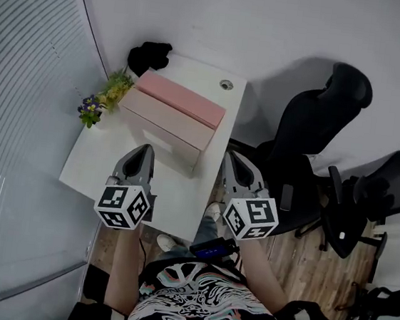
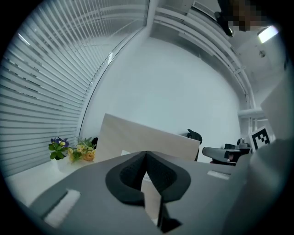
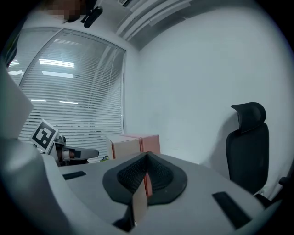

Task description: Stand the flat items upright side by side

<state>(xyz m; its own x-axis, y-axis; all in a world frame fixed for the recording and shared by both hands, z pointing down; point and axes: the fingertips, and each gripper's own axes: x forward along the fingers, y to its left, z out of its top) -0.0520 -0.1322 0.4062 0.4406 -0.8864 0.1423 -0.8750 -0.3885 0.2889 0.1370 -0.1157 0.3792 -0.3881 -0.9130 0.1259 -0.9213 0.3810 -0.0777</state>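
Observation:
Two flat boxes stand upright side by side on the white desk (image 1: 96,160): a beige box (image 1: 162,128) at the front and a pink box (image 1: 184,98) behind it. My left gripper (image 1: 143,151) hovers over the desk just in front of the beige box, shut and empty. My right gripper (image 1: 231,156) hangs past the desk's right edge, also shut with nothing in it. In the left gripper view the beige box (image 2: 138,137) fills the space beyond the closed left gripper (image 2: 146,154). In the right gripper view both boxes, beige (image 3: 123,147) and pink (image 3: 150,143), show beyond the closed right gripper (image 3: 147,157).
A bunch of flowers (image 1: 105,96) lies at the desk's left edge and a black object (image 1: 148,56) at its far corner. A round cable hole (image 1: 226,85) is near the back right. Black office chairs (image 1: 318,133) stand to the right; window blinds run along the left.

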